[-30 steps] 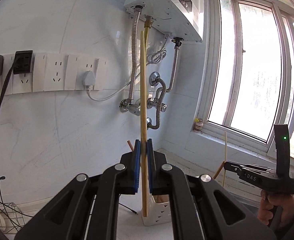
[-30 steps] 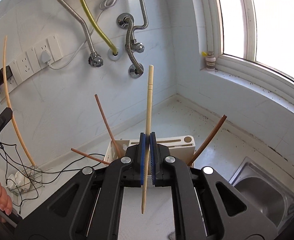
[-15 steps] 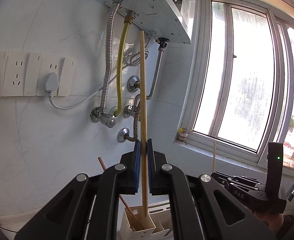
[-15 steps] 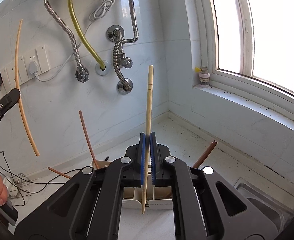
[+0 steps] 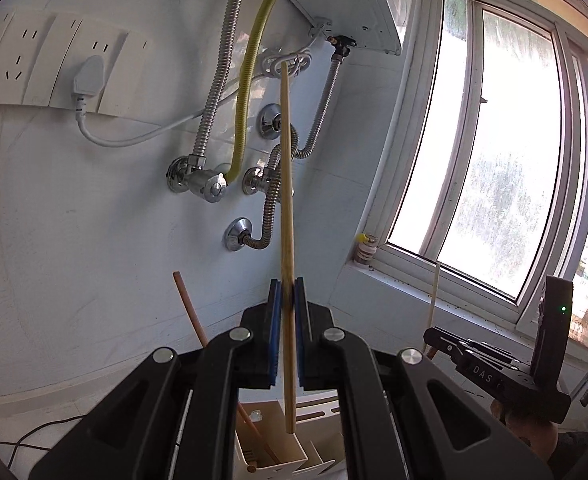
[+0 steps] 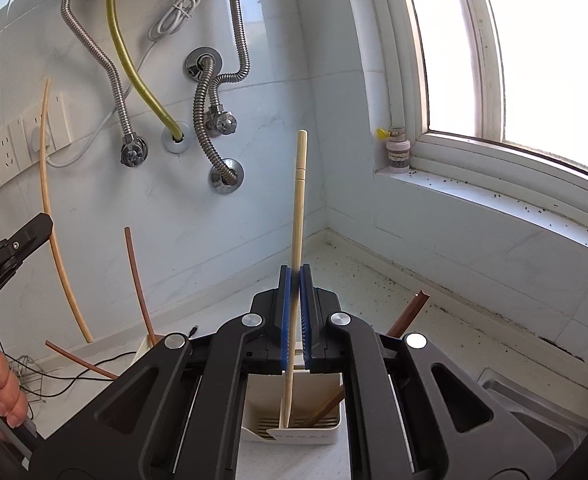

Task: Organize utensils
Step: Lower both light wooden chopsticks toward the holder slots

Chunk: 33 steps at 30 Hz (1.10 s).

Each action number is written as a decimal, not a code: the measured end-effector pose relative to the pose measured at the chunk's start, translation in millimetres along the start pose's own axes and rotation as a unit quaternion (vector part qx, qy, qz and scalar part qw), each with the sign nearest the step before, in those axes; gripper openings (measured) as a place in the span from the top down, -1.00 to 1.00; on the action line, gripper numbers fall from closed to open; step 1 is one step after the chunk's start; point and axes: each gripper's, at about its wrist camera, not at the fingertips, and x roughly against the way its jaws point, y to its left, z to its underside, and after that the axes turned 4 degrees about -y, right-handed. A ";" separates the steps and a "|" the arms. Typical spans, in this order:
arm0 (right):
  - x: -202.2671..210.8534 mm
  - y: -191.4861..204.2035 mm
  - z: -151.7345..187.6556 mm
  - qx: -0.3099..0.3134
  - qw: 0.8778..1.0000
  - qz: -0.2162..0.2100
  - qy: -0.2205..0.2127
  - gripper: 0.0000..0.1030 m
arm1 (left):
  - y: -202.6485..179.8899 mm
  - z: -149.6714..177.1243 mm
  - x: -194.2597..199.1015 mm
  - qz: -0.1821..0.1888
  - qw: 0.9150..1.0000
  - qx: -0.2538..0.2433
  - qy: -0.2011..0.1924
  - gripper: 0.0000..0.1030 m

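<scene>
Above the white holder's rim (image 6: 292, 434), each tool (image 5: 288, 300) (image 6: 295, 280) clamped on an upright chopstick (image 5: 286, 200) (image 6: 298, 208), tips clear.

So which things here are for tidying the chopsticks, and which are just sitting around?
For the job:
- light chopstick in the left gripper
- pale chopstick in the right gripper
- white holder
- brown chopsticks already in it

Just around:
- hoses
- wall sockets
- small bottle on the sill
- sink
</scene>
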 end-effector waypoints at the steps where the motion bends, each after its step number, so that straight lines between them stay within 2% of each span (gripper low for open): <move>1: -2.5 -0.3 2.6 0.001 1.000 0.001 0.003 0.92 | 3.1 4.0 -3.2 0.002 1.000 0.007 0.004 0.88; 11: -10.1 -5.3 24.1 0.001 1.000 0.005 0.010 0.92 | 13.5 36.5 -21.4 0.001 1.000 0.023 0.019 0.88; 26: -19.7 -13.1 33.6 -0.017 1.000 -0.019 0.002 0.92 | 16.1 55.7 -36.3 -0.006 1.000 0.017 0.024 0.88; 33: -20.4 -15.1 27.4 -0.022 0.999 -0.024 -0.013 0.92 | 16.7 59.2 -41.6 -0.008 0.999 0.012 0.030 0.88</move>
